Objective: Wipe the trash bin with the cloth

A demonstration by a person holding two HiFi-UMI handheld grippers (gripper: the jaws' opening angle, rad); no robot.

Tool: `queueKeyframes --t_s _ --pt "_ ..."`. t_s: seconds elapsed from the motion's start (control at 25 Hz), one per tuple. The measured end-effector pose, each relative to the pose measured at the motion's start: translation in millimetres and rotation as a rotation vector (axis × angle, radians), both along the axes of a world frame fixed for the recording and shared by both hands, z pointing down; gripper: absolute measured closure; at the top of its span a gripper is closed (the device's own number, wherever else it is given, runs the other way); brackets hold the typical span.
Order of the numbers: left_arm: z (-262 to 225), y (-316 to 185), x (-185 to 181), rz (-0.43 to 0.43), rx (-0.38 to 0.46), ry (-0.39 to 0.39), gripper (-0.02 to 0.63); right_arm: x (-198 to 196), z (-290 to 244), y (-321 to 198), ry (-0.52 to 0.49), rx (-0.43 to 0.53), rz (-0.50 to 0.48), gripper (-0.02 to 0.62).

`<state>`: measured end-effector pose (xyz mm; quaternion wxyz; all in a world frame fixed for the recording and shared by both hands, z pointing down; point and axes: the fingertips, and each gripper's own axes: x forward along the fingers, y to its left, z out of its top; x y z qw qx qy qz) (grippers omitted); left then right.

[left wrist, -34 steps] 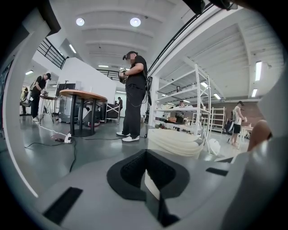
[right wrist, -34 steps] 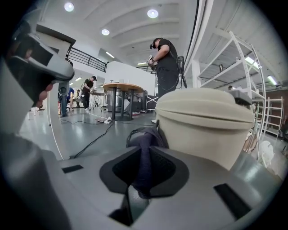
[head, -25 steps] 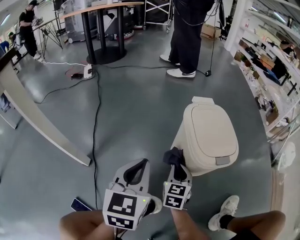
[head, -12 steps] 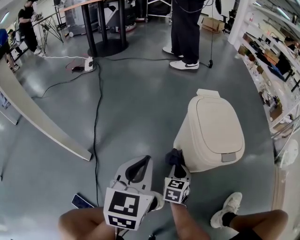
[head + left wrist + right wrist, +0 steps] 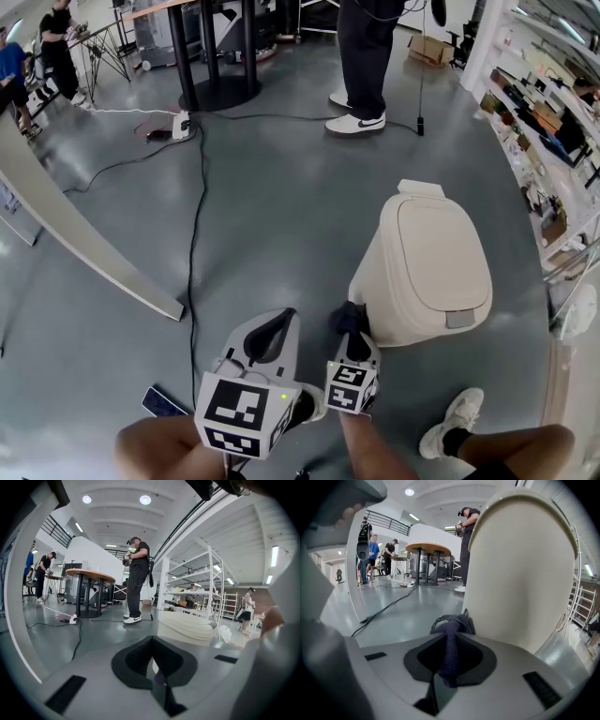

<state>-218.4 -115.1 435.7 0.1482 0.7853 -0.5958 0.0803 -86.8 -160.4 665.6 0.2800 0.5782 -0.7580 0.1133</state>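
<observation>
At 4 o'clock in the head view, the trash bin [image 5: 427, 272] stands on the floor [image 5: 262, 216], lid shut. The right tool [image 5: 351, 333] grips the dark cloth [image 5: 348, 317] against the bin's 8 o'clock wall. The left tool [image 5: 274, 336], jaws together, holds nothing. Wiping seems barely begun; most surfaces remain.

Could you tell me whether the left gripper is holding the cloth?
No, the left gripper has its jaws closed on nothing; the dark cloth sits clamped in the right gripper.
</observation>
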Motion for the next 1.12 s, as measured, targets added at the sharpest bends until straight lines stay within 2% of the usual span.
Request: queueKeyframes --t_s 0.36,0.56,0.76,1.12 --pt "1 1 -1 0.001 0.003 0.000 0.606 -20 -109 -16 -0.124 0.244 0.017 0.543" --pt "-1 0 -1 0.004 0.010 0.007 0.606 -27 -156 -33 -0.158 0.327 0.063 0.543" --pt "-2 2 -1 0.005 0.015 0.018 0.606 -29 -170 -47 -0.148 0.349 0.106 0.543" --pt "-12 -1 -11 -0.012 0.057 0.021 0.606 -32 -142 -61 -0.113 0.327 0.150 0.543"
